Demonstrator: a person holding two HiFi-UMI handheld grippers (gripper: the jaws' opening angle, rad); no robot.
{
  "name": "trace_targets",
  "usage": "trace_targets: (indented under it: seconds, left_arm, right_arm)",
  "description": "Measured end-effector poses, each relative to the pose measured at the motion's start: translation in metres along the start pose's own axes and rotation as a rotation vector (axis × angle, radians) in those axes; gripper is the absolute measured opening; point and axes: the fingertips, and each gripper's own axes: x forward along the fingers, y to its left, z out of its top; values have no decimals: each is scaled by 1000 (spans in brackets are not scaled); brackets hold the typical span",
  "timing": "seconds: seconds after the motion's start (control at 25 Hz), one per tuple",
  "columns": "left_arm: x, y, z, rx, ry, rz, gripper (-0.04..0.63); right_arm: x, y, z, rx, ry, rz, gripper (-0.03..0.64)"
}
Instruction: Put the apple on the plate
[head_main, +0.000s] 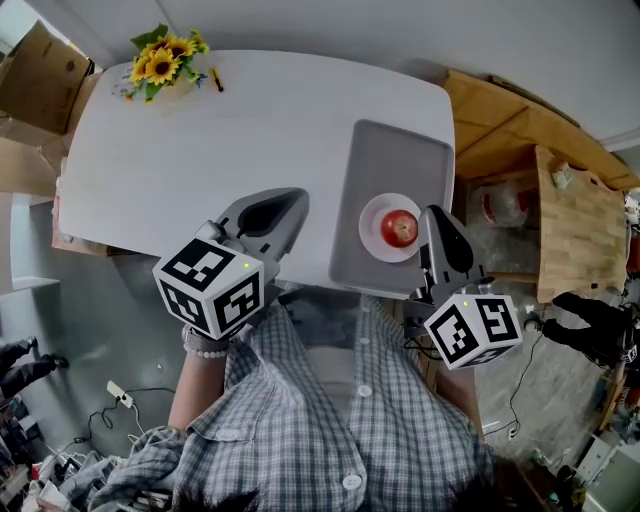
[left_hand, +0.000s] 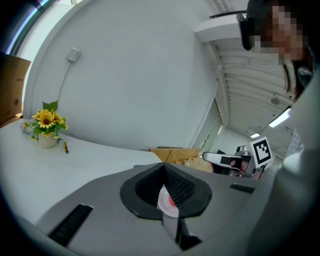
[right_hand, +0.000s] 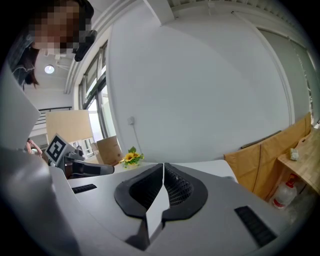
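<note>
One red apple (head_main: 400, 229) sits in the middle of a small white plate (head_main: 371, 238), just left of the right claw (head_main: 437, 213). That claw's two jaws are pressed together at the tips, with nothing between them, and they hang close beside the plate's right rim. The plate rests on the near end of a grey tray (head_main: 392, 155), which stretches away ahead of that claw across a white counter (head_main: 250, 130).

The left claw (head_main: 292, 197) hovers over the counter's near edge, with the plate off to its right and the tray's left border between them. Its jaws are likewise closed on nothing. Through the narrow slit behind their tips, the left gripper view catches the plate and a sliver of the apple.

Far ahead and to the left of the left claw, a pot of sunflowers (head_main: 165, 60) stands at the counter's far corner, a small pen (head_main: 216, 80) lying just beside it. To the right of the right claw is wooden furniture (head_main: 575, 220), with a clear plastic bottle (head_main: 500, 205) between it and the counter.
</note>
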Motion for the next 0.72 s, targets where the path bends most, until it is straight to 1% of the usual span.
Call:
trace_targets:
  seconds: [0.16,0.72]
  left_arm:
    - [0,-1,-1,-9,0,-12,9]
    - [5,-5,-3,-10,13,-17,9]
  right_arm:
    - [0,1,0,1,1,4,26]
    - [-1,-3,-5,-5,28,-5,26]
